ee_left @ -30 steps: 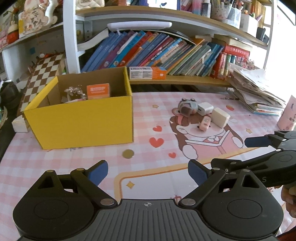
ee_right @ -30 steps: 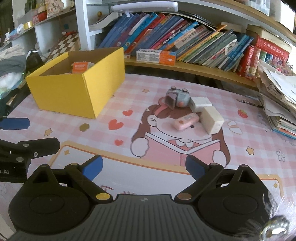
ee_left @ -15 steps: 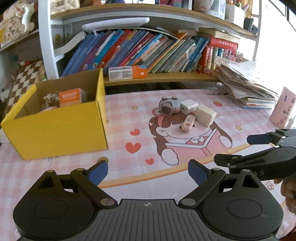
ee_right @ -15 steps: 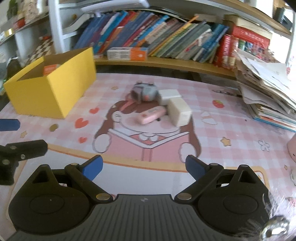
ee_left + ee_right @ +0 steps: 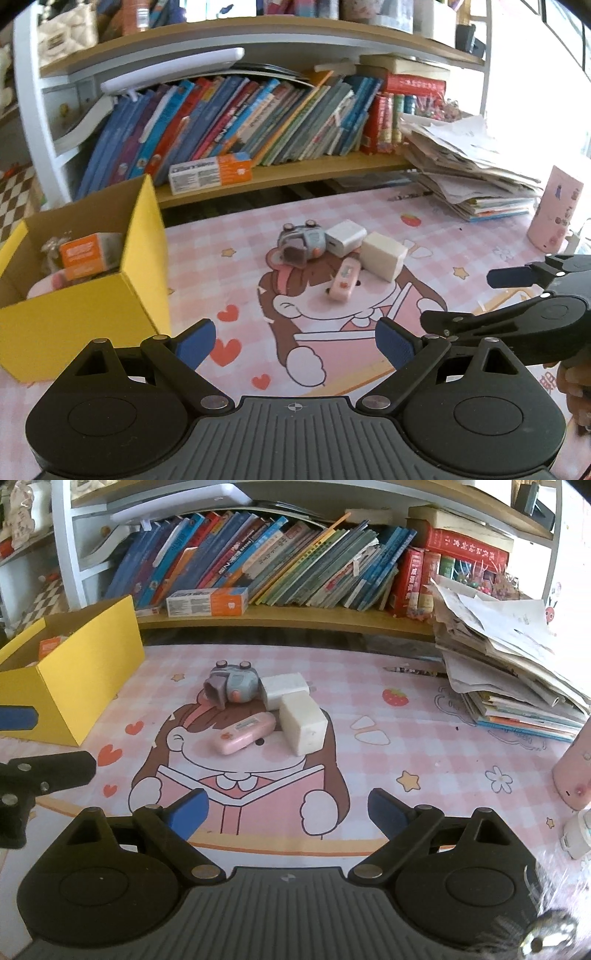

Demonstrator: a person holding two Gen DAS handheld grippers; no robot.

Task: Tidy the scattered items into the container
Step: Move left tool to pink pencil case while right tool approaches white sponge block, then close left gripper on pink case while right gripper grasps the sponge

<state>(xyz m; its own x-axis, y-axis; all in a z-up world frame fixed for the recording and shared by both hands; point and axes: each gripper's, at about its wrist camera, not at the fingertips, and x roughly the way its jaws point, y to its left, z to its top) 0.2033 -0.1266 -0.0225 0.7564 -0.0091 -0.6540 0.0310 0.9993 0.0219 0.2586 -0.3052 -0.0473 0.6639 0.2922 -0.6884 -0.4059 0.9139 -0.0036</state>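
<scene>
Four loose items cluster mid-table: a grey toy camera (image 5: 302, 242) (image 5: 231, 683), a white charger block (image 5: 345, 236) (image 5: 283, 689), a cream block (image 5: 383, 255) (image 5: 303, 723) and a pink case (image 5: 345, 278) (image 5: 243, 734). The yellow box (image 5: 146, 236) (image 5: 79, 679) stands at the left, holding an orange packet (image 5: 81, 254) and other bits. My left gripper (image 5: 293, 341) is open, well short of the cluster, empty. My right gripper (image 5: 286, 812) is open and empty too, aimed at the cluster from the near side.
A bookshelf (image 5: 280, 616) full of leaning books runs along the back, with an orange-white carton (image 5: 207, 602) on its ledge. A paper stack (image 5: 509, 672) sits at right. A pink cup (image 5: 554, 210) (image 5: 574, 771) stands near the right edge. The pink cartoon mat (image 5: 406, 738) covers the table.
Both grippers have swung rightward and nearer the item cluster; the yellow box has slid to the left edge of both views. Both stay open and empty.
</scene>
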